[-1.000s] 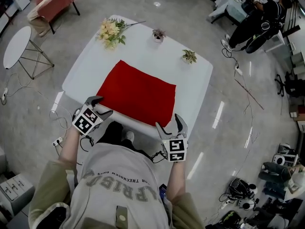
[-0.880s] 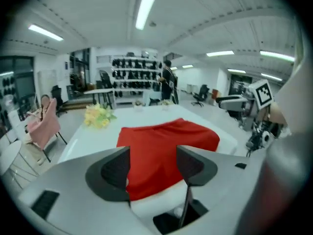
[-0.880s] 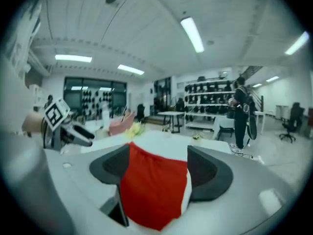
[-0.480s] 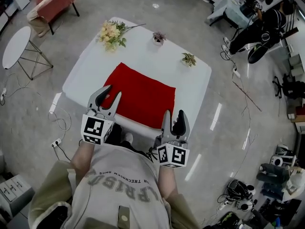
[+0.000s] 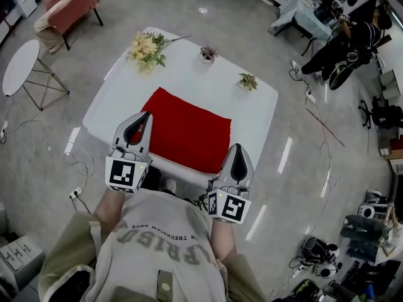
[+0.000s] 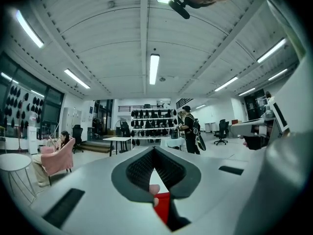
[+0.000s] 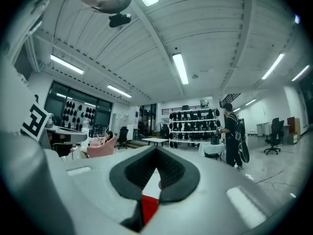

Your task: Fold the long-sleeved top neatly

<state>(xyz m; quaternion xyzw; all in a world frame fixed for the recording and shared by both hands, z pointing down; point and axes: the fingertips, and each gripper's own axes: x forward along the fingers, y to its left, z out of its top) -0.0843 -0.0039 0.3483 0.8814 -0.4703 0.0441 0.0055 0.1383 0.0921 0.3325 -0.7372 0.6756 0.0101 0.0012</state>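
Red top [image 5: 184,131] is laid folded on the counter [image 5: 252,109]. Left gripper [image 5: 144,115] and right gripper [image 5: 237,148] are held near it, jaws just closed, empty.

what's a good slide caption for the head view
Folded red top lies on white table; left gripper and right gripper raised at its near edge, jaws just closed.

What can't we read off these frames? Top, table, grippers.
- Red top: in the head view its near corners are covered by the left gripper and the right gripper. No sleeves show, so the fold state is unclear.
- Table: in both gripper views it is blocked by the shut jaws and gripper bodies; only a red sliver shows through.
- Pale blob: left gripper view, unidentifiable.
- Potted plants: head view, too small for detail.
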